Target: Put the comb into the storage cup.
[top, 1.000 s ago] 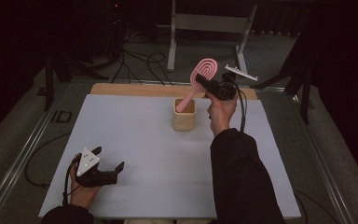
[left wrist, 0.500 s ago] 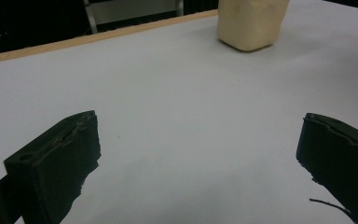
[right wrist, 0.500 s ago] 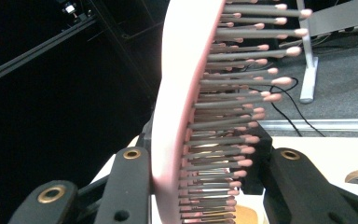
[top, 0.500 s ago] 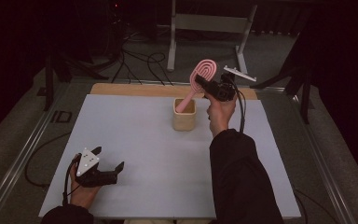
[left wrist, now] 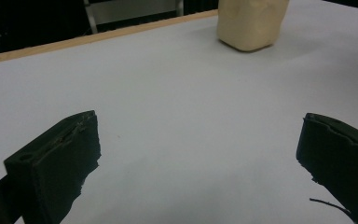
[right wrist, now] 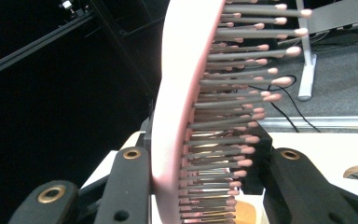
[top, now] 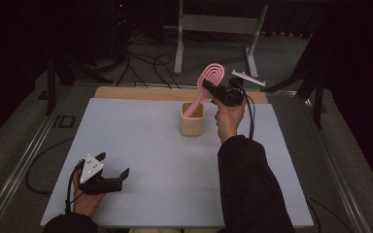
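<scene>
A pink hairbrush [top: 209, 80] leans with its handle down inside a beige cup [top: 192, 120] at the back middle of the white table [top: 141, 145]. My right gripper [top: 212, 90] is shut on the brush head, above and to the right of the cup. In the right gripper view the pink hairbrush [right wrist: 177, 116] stands edge-on inside the right gripper [right wrist: 205, 172], one jaw against its pink back and the other against the bristle tips. My left gripper [top: 114, 165] rests open near the front left. The left gripper [left wrist: 200, 158] holds nothing, with the cup [left wrist: 251, 21] far ahead.
A wooden strip [top: 136, 93] runs along the table's back edge. Behind it on the floor stand a metal frame [top: 213, 24] and loose cables [top: 141, 60]. A metal rail [top: 24, 160] runs along the table's left side.
</scene>
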A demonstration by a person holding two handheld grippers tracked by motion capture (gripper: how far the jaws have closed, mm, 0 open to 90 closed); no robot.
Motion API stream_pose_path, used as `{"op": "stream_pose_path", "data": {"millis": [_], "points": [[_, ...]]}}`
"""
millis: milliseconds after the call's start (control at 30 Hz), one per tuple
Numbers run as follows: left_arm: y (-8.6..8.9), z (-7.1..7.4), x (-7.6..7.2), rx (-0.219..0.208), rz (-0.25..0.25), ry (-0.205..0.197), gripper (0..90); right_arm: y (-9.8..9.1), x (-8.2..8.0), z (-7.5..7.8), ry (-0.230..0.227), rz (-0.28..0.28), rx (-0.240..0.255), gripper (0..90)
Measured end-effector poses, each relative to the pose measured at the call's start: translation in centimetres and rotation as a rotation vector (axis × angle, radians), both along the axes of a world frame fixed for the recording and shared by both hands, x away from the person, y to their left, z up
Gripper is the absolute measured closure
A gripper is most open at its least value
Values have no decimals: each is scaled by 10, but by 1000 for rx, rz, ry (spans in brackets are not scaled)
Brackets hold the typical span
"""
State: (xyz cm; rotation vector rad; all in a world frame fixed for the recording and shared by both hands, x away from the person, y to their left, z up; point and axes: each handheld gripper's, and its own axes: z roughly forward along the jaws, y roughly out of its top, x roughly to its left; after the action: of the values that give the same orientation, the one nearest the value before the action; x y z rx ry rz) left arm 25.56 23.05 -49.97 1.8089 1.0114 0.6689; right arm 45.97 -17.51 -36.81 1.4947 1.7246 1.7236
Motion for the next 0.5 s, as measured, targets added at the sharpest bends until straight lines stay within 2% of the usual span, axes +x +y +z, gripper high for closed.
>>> {"op": "stream_pose_path", "data": {"millis": [500], "points": [[0, 0, 0, 0, 1, -1, 2, 5, 0, -4, 4, 5, -16, 639]]}}
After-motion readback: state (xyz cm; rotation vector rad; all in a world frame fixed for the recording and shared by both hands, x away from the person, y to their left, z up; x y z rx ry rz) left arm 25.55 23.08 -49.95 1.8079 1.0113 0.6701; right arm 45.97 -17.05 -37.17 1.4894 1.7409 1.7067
